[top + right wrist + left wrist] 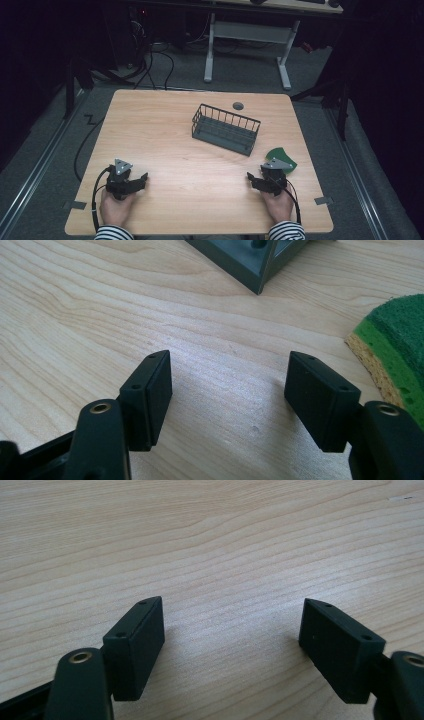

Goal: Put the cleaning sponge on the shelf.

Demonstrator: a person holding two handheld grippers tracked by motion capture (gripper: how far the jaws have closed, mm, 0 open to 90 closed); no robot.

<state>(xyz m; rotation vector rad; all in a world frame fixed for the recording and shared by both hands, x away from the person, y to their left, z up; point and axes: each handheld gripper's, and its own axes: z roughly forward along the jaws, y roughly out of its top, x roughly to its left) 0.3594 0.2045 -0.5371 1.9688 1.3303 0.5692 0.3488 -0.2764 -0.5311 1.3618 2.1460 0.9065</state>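
Both hands low in the frame: left gripper (143, 178) bottom left, right gripper (251, 178) bottom right, jaws spread wide with nothing between them, tips pointing inward toward each other.

Matt wood-grain table (200, 190), dark wire basket (226, 129), rough green sponge (400, 340).

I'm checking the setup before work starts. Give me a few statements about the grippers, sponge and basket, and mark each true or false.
1. The right gripper holds the sponge. False: its fingers stand apart over bare wood, with the sponge off to one side.
2. The wire basket is empty. True.
3. The left gripper is open with nothing between its fingers. True.
4. The sponge lies inside the basket. False: it lies on the table near the right gripper.
5. The sponge has a green top and a yellow underside. True.
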